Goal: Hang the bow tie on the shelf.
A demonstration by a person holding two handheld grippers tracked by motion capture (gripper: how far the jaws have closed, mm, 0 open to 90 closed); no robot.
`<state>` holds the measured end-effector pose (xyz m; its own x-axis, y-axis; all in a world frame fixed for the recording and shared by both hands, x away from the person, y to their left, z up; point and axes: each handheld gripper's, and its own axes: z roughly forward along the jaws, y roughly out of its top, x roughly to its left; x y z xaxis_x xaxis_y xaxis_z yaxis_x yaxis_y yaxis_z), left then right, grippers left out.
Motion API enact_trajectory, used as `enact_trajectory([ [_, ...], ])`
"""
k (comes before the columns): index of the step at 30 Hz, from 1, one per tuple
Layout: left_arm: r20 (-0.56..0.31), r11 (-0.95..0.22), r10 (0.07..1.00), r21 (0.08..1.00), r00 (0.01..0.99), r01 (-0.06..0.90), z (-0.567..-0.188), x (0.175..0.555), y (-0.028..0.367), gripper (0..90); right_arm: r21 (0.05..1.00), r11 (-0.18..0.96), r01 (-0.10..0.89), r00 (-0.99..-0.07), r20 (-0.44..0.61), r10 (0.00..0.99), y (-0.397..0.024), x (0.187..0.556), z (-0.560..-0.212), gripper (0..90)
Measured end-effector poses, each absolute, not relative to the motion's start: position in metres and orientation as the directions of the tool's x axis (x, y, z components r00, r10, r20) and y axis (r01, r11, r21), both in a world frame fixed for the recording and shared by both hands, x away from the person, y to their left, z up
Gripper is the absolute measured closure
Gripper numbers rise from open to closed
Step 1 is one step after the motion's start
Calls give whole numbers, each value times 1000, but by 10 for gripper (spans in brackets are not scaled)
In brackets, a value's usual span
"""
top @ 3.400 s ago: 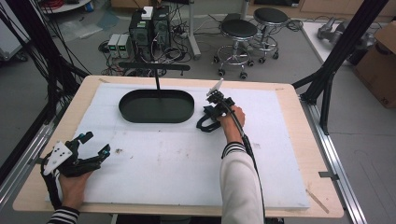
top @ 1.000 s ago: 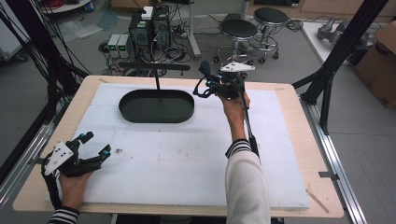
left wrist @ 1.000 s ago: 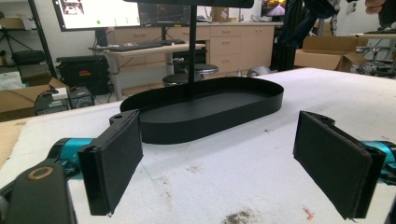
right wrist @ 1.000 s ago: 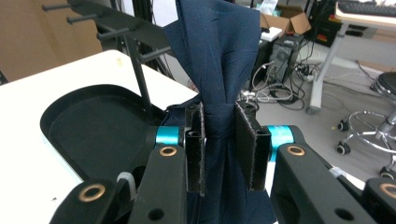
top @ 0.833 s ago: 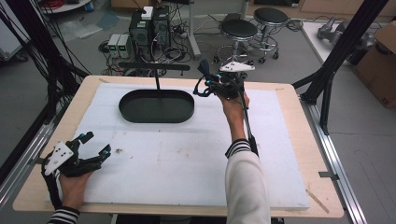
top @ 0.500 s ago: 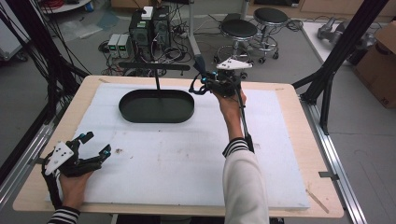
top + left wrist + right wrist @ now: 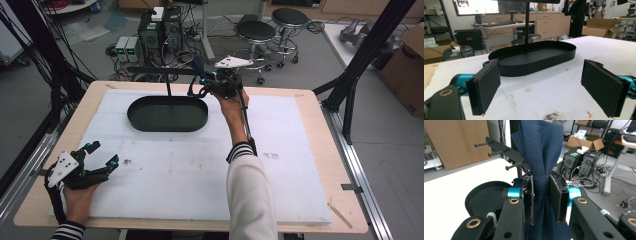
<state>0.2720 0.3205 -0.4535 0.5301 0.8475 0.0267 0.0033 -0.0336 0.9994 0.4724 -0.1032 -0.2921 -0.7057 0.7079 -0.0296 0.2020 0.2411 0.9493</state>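
Observation:
A dark navy cloth [image 7: 541, 150] is bunched between the pads of my right gripper [image 7: 541, 197], which is shut on it. In the high view that right gripper [image 7: 200, 86] is raised over the far edge of the table, with the cloth [image 7: 198, 62] sticking up from it. It is just right of the black stand's crossbar [image 7: 160, 70]. The bar's pegs [image 7: 516, 165] show close behind the cloth. The stand rises from a black oval tray [image 7: 150, 127]. My left gripper [image 7: 103, 152] rests open at the near left, nothing between its pads [image 7: 486, 87], facing the tray [image 7: 536, 67].
A white foam sheet [image 7: 200, 180] covers the wooden table [image 7: 310, 107]. Computer towers [image 7: 160, 30], cables and stools [image 7: 255, 32] stand on the floor beyond the far edge. Black frame struts [image 7: 360, 70] rise at both sides.
My right gripper has lifted off the sheet with the cloth and drifted left and a little up, closer to the stand's crossbar. The left gripper has stayed where it was.

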Motion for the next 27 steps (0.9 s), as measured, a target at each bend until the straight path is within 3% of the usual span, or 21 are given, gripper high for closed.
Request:
enact_trajectory([
  [10, 28, -36, 847, 999, 531, 4, -453, 272, 321, 161, 950, 248, 192, -701, -44, 712, -79, 484, -287, 747],
  [27, 29, -35, 845, 999, 534, 1, -454, 271, 321, 161, 922, 252, 294, -566, -45, 823, -89, 501, -304, 746],
])
